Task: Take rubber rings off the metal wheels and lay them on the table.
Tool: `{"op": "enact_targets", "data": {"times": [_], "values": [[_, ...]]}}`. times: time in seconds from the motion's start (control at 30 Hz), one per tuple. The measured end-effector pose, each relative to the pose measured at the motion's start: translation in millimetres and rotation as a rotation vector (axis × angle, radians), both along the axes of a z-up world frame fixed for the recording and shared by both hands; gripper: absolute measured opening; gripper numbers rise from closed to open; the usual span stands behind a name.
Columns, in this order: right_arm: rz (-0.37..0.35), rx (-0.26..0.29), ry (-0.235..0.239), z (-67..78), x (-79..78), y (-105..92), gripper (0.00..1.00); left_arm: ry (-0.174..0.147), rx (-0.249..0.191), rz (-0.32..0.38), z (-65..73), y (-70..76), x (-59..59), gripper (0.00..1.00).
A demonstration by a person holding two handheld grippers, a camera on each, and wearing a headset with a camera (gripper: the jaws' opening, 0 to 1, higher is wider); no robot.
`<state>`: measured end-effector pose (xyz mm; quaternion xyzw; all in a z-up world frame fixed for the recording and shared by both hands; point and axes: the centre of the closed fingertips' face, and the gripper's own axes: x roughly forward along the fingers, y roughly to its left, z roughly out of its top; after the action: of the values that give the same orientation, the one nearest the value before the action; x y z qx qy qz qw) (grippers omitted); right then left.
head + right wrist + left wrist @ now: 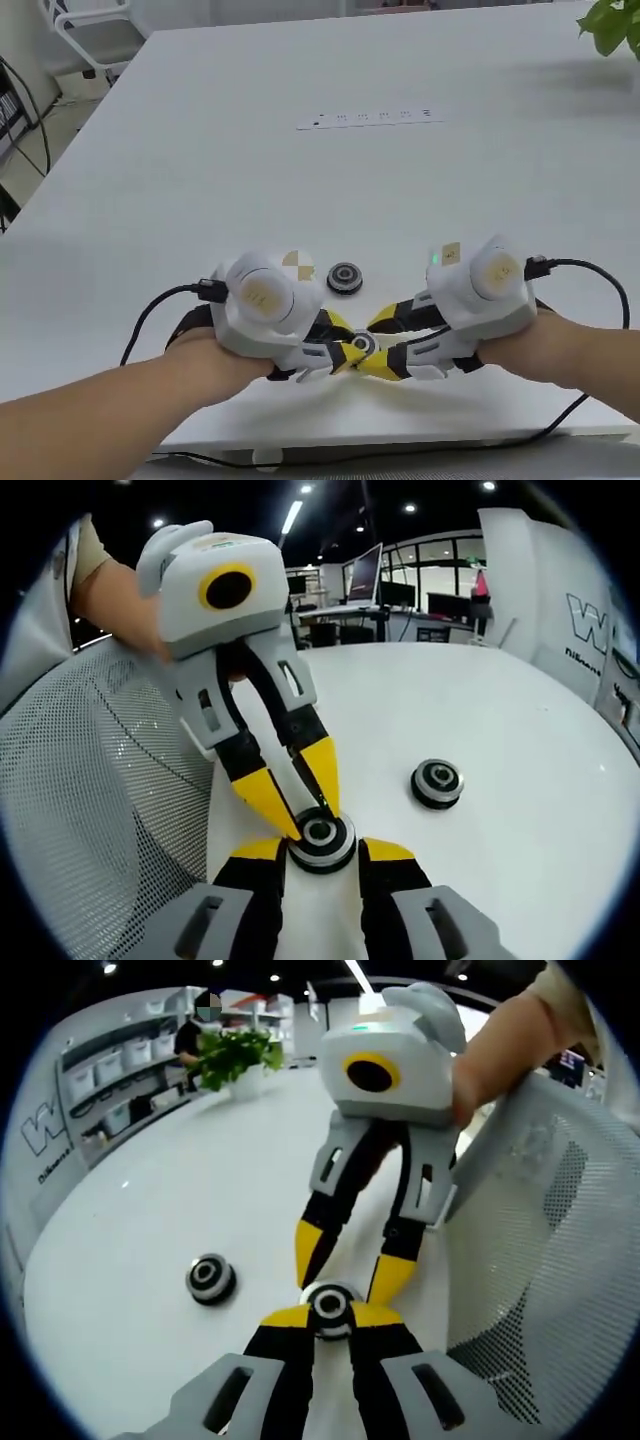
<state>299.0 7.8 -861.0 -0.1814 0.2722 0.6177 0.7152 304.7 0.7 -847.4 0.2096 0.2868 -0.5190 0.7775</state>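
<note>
A small metal wheel with a black rubber ring [362, 345] hangs just above the white table [300, 180] near its front edge, caught between both grippers. My left gripper [330, 1316] is shut on the held wheel [330, 1308] from one side. My right gripper [320, 850] is shut on the same wheel [320, 840] from the opposite side. In the head view the left gripper [345, 357] and right gripper [378, 350] meet tip to tip. A second ringed wheel [345, 278] lies flat on the table just beyond; it is the second wheel [210, 1278] and second wheel [437, 782] in the gripper views.
A white power strip [370, 118] lies mid-table. A round sticker [297, 265] sits beside the second wheel. A plant [612, 25] stands at the far right corner. A mesh chair back [540, 1260] is close behind the table's front edge. Cables trail from both grippers.
</note>
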Motion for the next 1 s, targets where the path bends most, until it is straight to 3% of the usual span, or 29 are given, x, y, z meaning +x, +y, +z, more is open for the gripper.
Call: {"op": "enact_targets", "data": {"times": [0.13, 0.77, 0.87, 1.0], "values": [[0.011, -0.007, -0.012, 0.4, -0.5, -1.3, 0.25, -0.004, -0.002, 0.002, 0.1, 0.3, 0.3, 0.13], [0.001, -0.014, 0.023, -1.8, -0.5, -14.7, 0.11, -0.003, -0.012, 0.008, 0.3, 0.9, -0.8, 0.13], [-0.015, 0.009, 0.045, 0.6, -0.1, -12.8, 0.22, -0.002, -0.013, 0.008, 0.2, 1.2, -0.6, 0.13], [0.005, -0.007, 0.036, -3.4, -4.4, -8.8, 0.24, -0.002, -0.014, 0.009, 0.2, 1.2, -0.5, 0.13]]}}
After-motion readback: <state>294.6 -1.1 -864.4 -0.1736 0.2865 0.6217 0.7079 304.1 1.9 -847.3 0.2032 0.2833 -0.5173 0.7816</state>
